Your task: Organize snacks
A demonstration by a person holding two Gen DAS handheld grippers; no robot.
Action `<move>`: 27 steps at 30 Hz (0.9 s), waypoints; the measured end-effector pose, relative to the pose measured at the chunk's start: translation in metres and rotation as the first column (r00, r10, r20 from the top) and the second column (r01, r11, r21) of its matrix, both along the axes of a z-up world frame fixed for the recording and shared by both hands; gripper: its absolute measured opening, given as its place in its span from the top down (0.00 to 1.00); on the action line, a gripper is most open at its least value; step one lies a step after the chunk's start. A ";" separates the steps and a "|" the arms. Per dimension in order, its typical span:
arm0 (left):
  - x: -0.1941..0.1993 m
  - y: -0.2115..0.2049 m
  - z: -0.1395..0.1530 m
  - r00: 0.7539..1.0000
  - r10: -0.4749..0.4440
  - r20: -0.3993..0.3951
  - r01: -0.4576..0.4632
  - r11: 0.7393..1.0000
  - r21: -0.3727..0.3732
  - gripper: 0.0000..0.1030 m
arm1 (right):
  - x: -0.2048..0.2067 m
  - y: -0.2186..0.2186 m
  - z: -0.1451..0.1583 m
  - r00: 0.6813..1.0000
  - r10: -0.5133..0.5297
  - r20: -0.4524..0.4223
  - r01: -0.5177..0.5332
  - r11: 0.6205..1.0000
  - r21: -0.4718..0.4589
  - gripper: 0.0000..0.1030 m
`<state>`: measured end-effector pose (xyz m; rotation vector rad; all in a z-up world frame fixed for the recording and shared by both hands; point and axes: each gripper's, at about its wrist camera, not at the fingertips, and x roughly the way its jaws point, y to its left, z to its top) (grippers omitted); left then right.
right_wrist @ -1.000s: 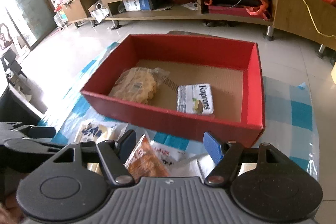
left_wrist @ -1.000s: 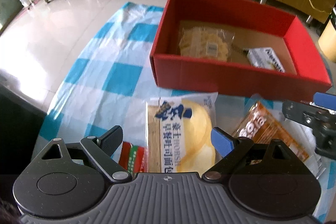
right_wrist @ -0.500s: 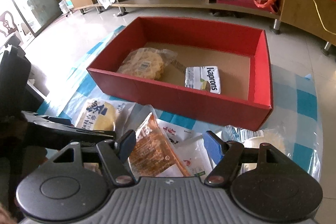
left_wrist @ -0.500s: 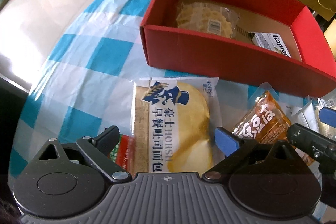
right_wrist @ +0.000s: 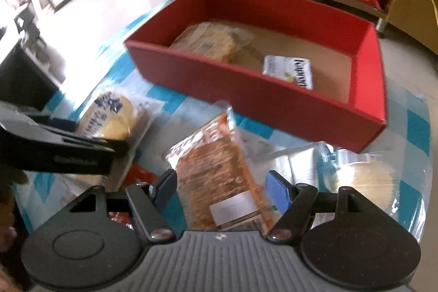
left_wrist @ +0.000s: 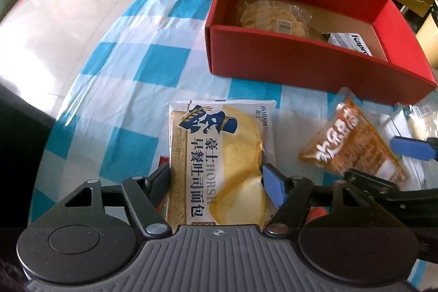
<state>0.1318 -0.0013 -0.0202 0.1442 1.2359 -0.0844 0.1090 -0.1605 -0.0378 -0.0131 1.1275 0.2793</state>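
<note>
**Black linkage grippers with blue finger pads**

The left gripper (left_wrist: 217,179) has a ribbed grey housing across the bottom of its own view, marked at the centre with a small crosshair symbol. Two round black discs flank the housing, each with a raised circular boss. Black linkage arms with triangular cut-outs run forward from them, pinned with silver rivets. One finger carries a bright blue pad (left_wrist: 272,189); the other is dark.

The right gripper (right_wrist: 221,186) is built the same: grey ribbed housing, black discs, silver rivets, a blue pad (right_wrist: 277,192) on one finger. A sliver of skin shows at the lower-left edge of the right wrist view.
</note>
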 end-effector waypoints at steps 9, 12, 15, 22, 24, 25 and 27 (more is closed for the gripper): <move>0.004 0.004 -0.008 1.000 -0.011 -0.008 0.011 1.000 0.003 0.17 | 0.003 0.026 -0.024 0.998 0.064 -0.009 -0.064 0.991 -0.113 0.19; 0.003 0.003 -0.013 1.000 -0.027 0.000 0.027 0.999 0.027 0.11 | 0.009 0.023 -0.033 0.996 0.067 -0.052 -0.072 0.993 -0.093 0.00; 0.004 0.005 -0.015 1.000 -0.029 -0.007 0.030 0.999 0.019 0.09 | 0.012 0.027 -0.035 0.996 0.070 -0.063 -0.076 0.991 -0.110 0.00; 0.007 0.008 -0.019 1.000 -0.022 -0.021 0.022 1.000 0.015 0.03 | 0.020 0.021 -0.036 0.997 0.062 -0.047 -0.066 0.994 -0.091 0.00; 0.008 0.008 -0.021 0.999 -0.022 -0.030 0.022 1.000 0.012 0.02 | 0.021 0.022 -0.035 0.998 0.050 -0.042 -0.054 0.994 -0.094 0.01; 0.009 0.009 -0.022 0.999 -0.020 -0.040 0.020 1.000 0.004 0.03 | 0.020 0.023 -0.033 0.998 0.053 -0.035 -0.057 0.993 -0.104 0.04; 0.011 0.011 -0.023 0.999 -0.015 -0.052 0.015 1.000 -0.011 0.05 | 0.017 0.026 -0.028 0.997 0.077 -0.004 -0.076 0.988 -0.132 0.19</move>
